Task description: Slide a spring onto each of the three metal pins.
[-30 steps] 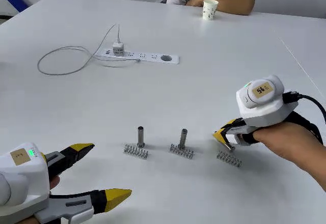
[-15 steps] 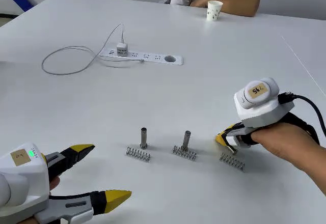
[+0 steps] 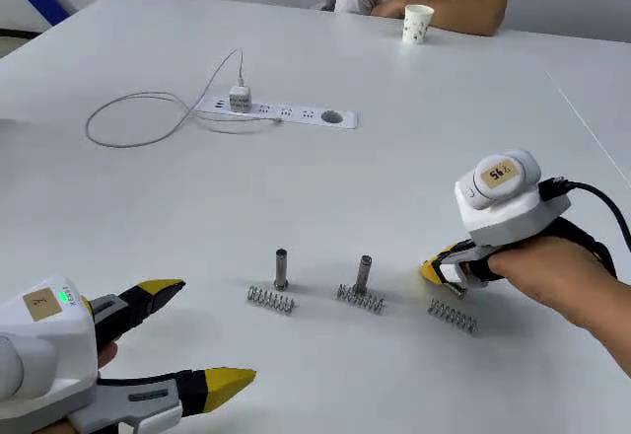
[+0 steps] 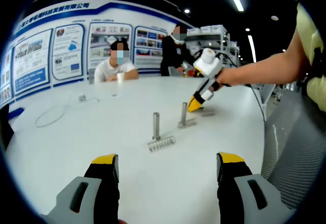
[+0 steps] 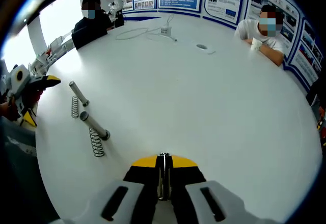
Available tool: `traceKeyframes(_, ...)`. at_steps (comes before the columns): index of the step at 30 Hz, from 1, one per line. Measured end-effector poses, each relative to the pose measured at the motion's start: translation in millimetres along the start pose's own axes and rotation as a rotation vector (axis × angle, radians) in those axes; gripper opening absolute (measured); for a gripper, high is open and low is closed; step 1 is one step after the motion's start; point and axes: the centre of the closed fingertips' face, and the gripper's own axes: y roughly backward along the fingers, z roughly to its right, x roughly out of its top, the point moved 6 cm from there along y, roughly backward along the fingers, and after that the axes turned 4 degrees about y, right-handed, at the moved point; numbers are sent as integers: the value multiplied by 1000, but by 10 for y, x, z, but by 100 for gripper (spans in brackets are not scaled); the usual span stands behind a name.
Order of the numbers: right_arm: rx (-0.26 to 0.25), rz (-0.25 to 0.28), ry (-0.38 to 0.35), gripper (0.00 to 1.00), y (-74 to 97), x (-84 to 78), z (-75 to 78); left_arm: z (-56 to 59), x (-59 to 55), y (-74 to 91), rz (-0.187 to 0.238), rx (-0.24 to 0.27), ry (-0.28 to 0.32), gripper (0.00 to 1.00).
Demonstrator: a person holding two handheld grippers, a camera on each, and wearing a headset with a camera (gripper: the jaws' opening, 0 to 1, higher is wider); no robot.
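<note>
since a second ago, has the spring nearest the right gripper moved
No. The spring lies flat at the same offset from the middle pin; only the camera shifted.

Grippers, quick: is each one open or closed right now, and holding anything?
Left gripper: open, holding nothing.
Right gripper: closed on a metal pin.

The left gripper (image 3: 212, 330) sits low at the near left with jaws spread wide, while the right hand (image 3: 540, 268) tilts the right gripper (image 3: 434, 272) downward, jaws pinched on a pin (image 5: 163, 177).
</note>
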Motion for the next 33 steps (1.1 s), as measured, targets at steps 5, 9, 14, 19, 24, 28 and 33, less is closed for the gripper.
traceKeyframes(5, -4, 39, -7, 9, 121, 36, -13, -7, 15, 7, 2, 2, -5, 80)
traceKeyframes(9, -8, 58, -5, 9, 214, 31, -39, 10, 37, -1, 7, -1, -9, 80)
traceKeyframes(14, -15, 91, 3, 9, 338, 45, -106, 31, 59, -4, 12, -6, -16, 80)
traceKeyframes(19, -19, 110, 10, 8, 396, 46, -157, 49, 75, 4, 15, -8, -21, 80)
traceKeyframes(24, -23, 121, 10, 8, 432, 28, -171, 40, 92, 23, 18, -3, -25, 80)
traceKeyframes(28, -28, 134, 10, 8, 463, 4, -170, 33, 106, 34, 19, -1, -28, 80)
traceKeyframes(33, -32, 151, 4, 8, 495, -34, -167, 55, 132, 22, 19, -6, -35, 80)
